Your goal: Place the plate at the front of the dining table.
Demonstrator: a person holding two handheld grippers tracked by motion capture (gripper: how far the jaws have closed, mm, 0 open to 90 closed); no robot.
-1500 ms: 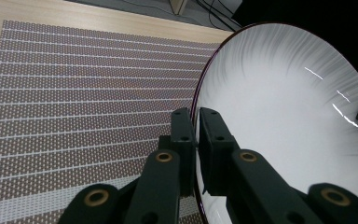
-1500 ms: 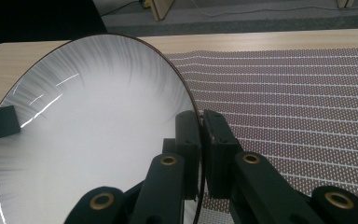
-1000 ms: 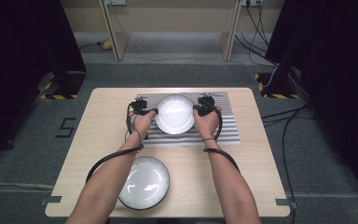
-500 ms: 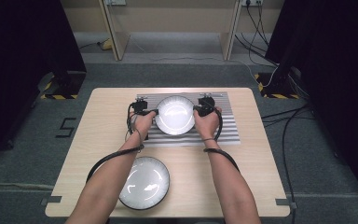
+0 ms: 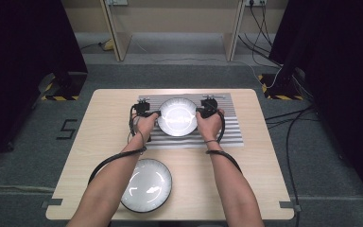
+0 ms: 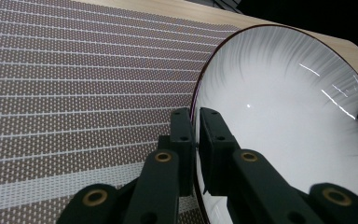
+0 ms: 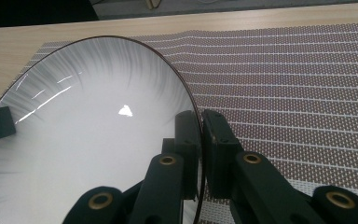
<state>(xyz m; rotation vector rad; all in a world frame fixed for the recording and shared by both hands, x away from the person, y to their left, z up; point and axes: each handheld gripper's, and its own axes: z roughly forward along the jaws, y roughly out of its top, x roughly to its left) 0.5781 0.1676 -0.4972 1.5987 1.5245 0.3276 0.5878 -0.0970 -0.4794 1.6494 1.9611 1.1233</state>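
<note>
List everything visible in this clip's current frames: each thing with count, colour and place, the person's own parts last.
held plate: 1, white with a dark rim, over the placemat, gripped at opposite edges
second plate: 1, white with a dark rim, near edge of the table
placemat: 1, grey and white striped, far middle of the table
table: 1, light wood, centre of the floor
cables: several, black, floor at right
left gripper: 1, black, shut on the held plate's left rim
right gripper: 1, black, shut on the held plate's right rim
forearms: 2, bare, coming in from the bottom edge
</note>
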